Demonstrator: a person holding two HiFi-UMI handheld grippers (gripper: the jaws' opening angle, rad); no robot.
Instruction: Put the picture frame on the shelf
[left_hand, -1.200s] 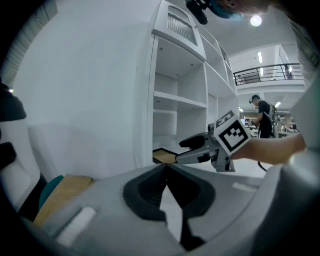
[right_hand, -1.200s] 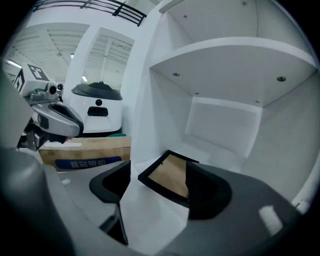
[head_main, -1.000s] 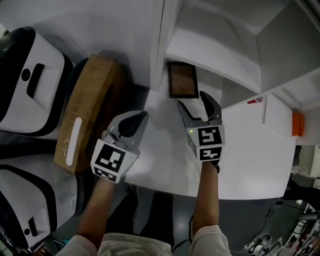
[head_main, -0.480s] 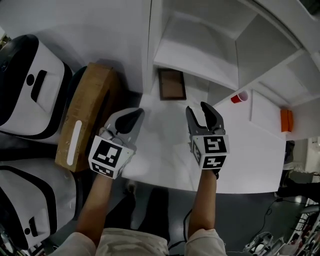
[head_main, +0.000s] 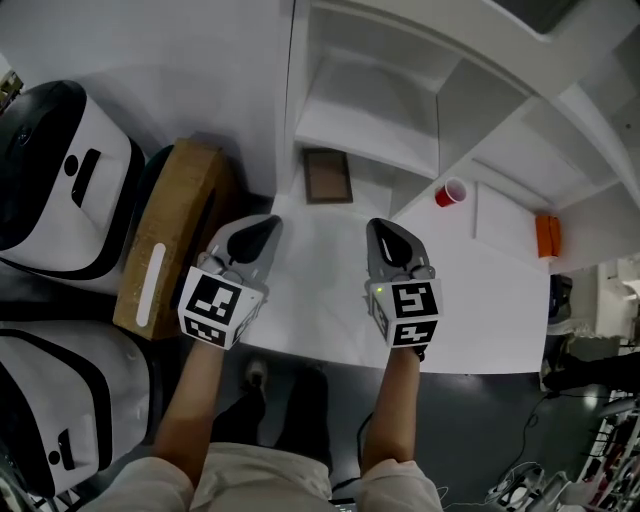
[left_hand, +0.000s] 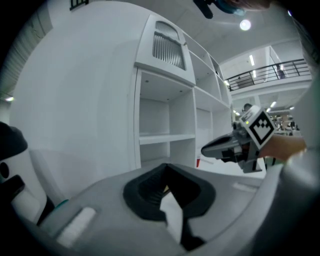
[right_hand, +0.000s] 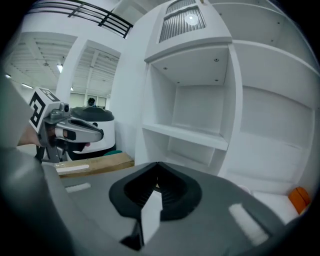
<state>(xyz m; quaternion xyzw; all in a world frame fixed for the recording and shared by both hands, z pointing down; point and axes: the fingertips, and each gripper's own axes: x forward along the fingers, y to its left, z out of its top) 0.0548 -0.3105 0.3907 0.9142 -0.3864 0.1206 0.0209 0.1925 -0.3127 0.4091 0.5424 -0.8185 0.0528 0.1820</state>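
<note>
White shelf (head_main: 370, 130) over a white table (head_main: 480, 300): frame in the bottom bay, both tools empty.
The picture frame (head_main: 328, 176) sits in the lowest left compartment, apparently flat, its long side running away from the person. It lies ahead of and between the left gripper (head_main: 262, 228) and right gripper (head_main: 385, 228), about equally near each and clear of both. Each gripper's jaws are pressed together on nothing, so the placing looks done.
</note>
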